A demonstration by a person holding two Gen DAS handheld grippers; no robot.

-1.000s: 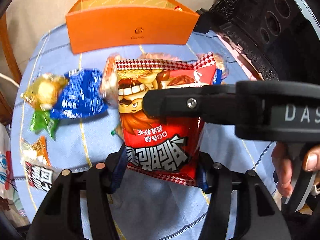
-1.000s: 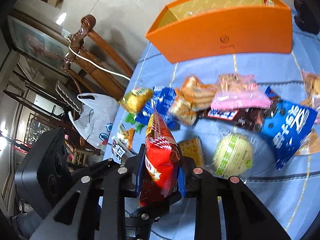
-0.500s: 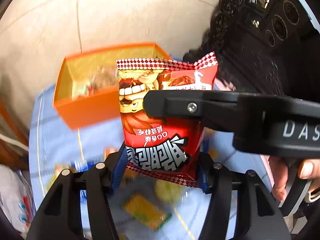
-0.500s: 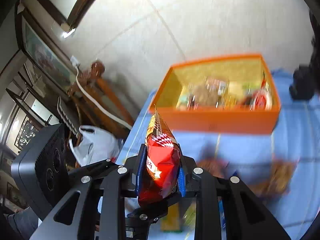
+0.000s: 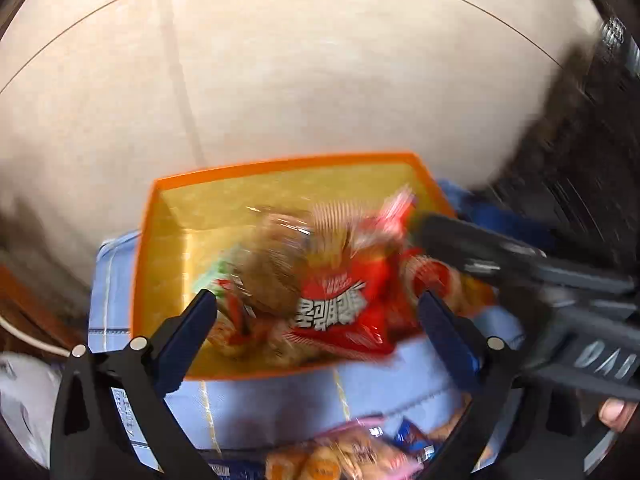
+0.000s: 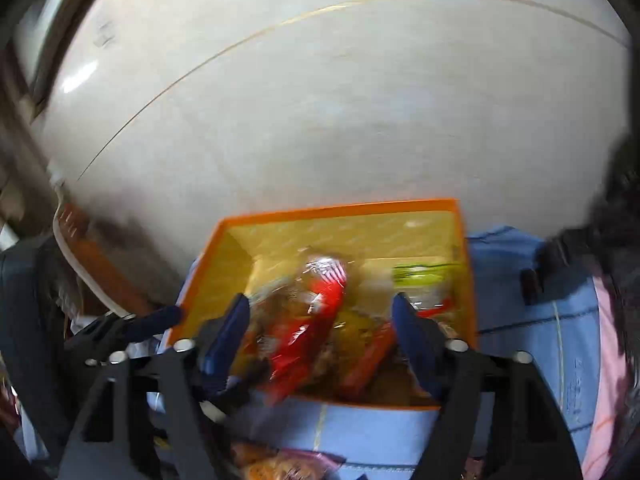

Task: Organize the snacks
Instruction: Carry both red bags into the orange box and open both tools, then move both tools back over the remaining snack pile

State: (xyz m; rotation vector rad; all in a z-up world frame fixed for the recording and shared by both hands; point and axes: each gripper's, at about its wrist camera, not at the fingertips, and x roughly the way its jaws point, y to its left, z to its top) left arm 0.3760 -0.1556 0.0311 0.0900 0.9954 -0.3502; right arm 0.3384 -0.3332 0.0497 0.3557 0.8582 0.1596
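The red snack bag (image 5: pixel 340 308) drops blurred into the orange box (image 5: pixel 280 164), free of both grippers. It also shows in the right wrist view (image 6: pixel 308 332) over the box (image 6: pixel 340 210). My left gripper (image 5: pixel 316 320) is open, its fingers spread at either side of the bag above the box's near wall. My right gripper (image 6: pixel 320 328) is open too, over the same box. Its black body (image 5: pixel 520 272) reaches in from the right in the left wrist view. The box holds several other snack packets (image 6: pixel 420 276).
The box stands on a blue tablecloth (image 5: pixel 280 408) at the table's far edge, with tiled floor (image 5: pixel 320 60) beyond. More snack packets (image 5: pixel 340 456) lie on the cloth nearer to me. A dark carved chair (image 5: pixel 592 120) stands at the right.
Both grippers carried the red bag up and over the orange box, then opened. The bag left the fingers and is falling into the box.
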